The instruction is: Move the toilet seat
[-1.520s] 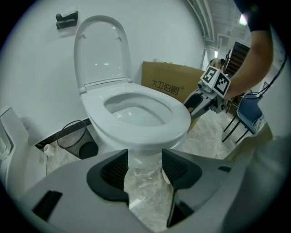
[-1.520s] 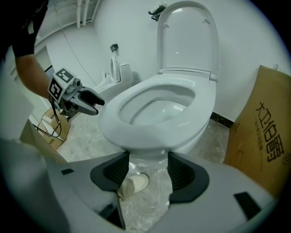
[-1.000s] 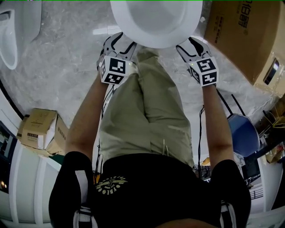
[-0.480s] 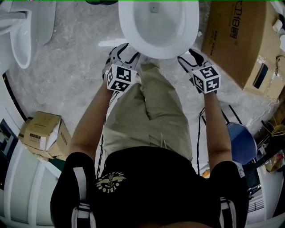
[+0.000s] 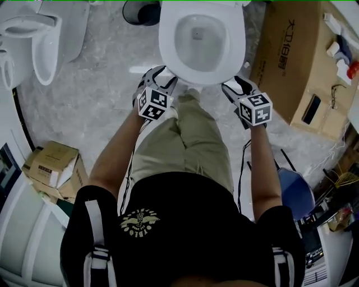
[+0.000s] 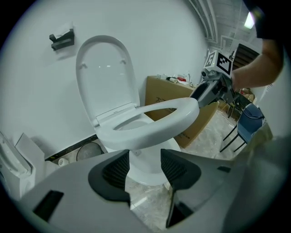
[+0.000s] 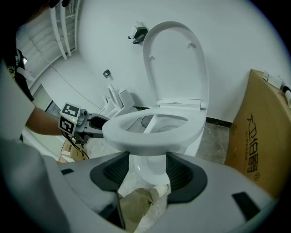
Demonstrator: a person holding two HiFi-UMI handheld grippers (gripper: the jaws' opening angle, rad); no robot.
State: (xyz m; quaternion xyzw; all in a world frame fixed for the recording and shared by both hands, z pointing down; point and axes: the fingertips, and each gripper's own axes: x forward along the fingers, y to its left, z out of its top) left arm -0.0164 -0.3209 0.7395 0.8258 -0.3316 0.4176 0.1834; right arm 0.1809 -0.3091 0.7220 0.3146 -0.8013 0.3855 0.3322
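Note:
The white toilet seat is tilted up off the bowl, hinged at the back below the raised lid. My left gripper is under the seat's front left edge. Its jaws have just been closing a little, with nothing between them, and the rim lies across the fingertips. My right gripper is likewise under the front right of the seat, jaws apart, the rim across their tips. In the head view both grippers, left and right, flank the seat's front rim.
A large cardboard box stands right of the toilet, with a blue chair nearer me. A second toilet is at the far left, a small open box on the left floor, and a dark bin beside the bowl.
Both grippers have moved up toward the toilet together, with the seat's front edge on them. More of the bowl opening and the floor beyond has come into the head view.

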